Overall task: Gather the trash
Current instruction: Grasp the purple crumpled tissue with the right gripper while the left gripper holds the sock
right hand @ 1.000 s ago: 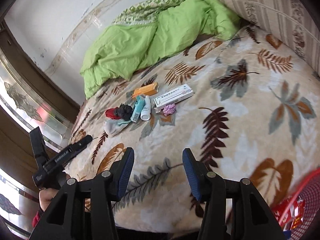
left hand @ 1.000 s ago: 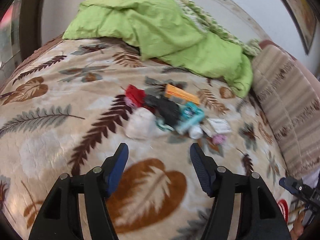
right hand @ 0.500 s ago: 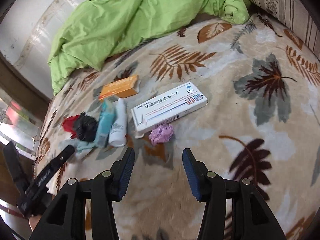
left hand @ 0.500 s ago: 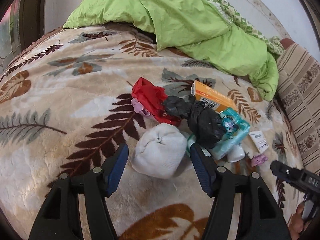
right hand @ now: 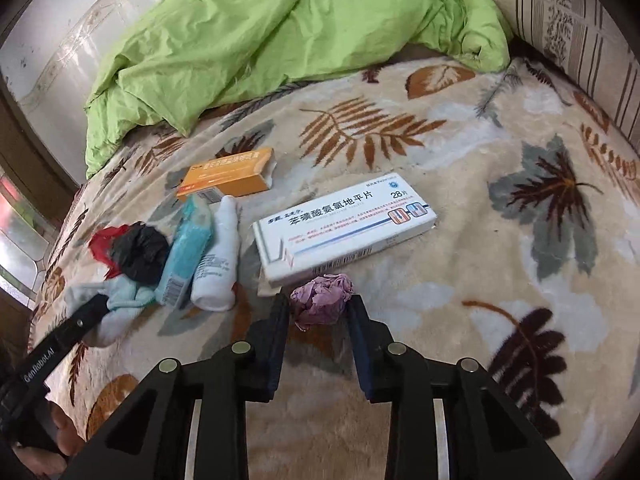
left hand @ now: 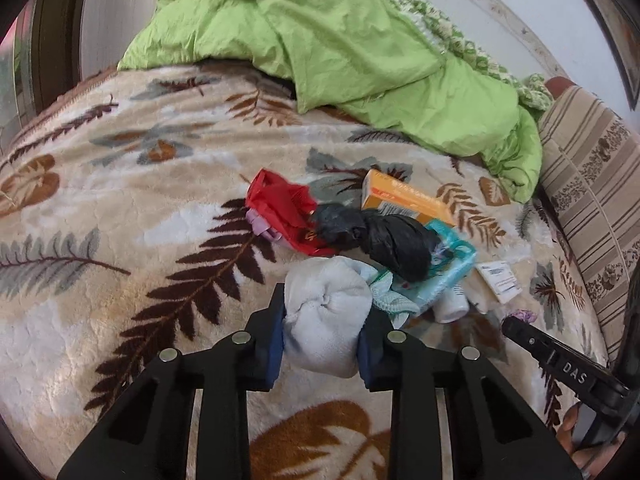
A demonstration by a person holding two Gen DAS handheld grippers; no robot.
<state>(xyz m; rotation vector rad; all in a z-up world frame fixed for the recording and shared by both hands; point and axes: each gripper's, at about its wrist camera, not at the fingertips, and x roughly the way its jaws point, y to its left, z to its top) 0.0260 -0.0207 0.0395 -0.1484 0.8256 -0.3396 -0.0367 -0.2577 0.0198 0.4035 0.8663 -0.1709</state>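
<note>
Blanket (right hand: 460,184) cream, printed with brown, rust and grey-green leaves. Duvet (left hand: 360,60) lime green. Cushion (left hand: 592,184) beige with brown stripes. White balled cloth (left hand: 324,320), purple crumpled wad (right hand: 320,300), black bag (left hand: 392,240), red wrapper (left hand: 280,204), orange box (right hand: 228,176), teal pack (right hand: 188,244), white bottle (right hand: 218,256), white box (right hand: 344,228) with blue lettering. Gripper bodies black, pads blue.

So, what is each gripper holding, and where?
Left gripper: white bundle, by its sides. Right gripper: purple wad, by its sides.
</note>
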